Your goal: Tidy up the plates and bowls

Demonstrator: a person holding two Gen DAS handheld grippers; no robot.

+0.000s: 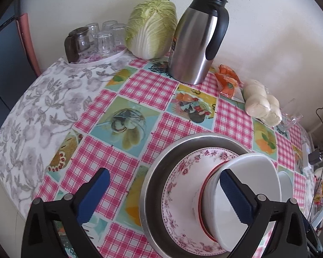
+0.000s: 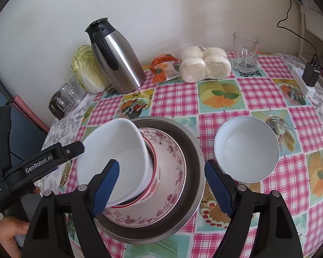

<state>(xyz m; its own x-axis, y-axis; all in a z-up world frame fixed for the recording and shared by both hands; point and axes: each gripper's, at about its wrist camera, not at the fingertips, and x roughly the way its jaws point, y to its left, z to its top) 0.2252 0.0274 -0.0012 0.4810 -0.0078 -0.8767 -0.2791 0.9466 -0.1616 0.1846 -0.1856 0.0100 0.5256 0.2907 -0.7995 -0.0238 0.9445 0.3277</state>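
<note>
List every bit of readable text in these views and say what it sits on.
"GenRobot.AI": on the arm of the left gripper, seen in the right wrist view.
"Data Acquisition System": small print on that gripper's handle.
Label on the thermos: too blurred to read.
Orange packet: print too small to read.

The desk (image 2: 174,99) wears a pink checked cloth. The steel thermos (image 2: 116,62) stands at the back; left of it lie a cabbage (image 2: 86,68) and a tray of glasses (image 1: 97,60), right of it an orange packet (image 2: 163,68), wrapped buns (image 2: 204,64) and a glass mug (image 2: 245,51). In front sit a metal basin (image 2: 191,150) and a white bowl (image 2: 245,148).
</note>
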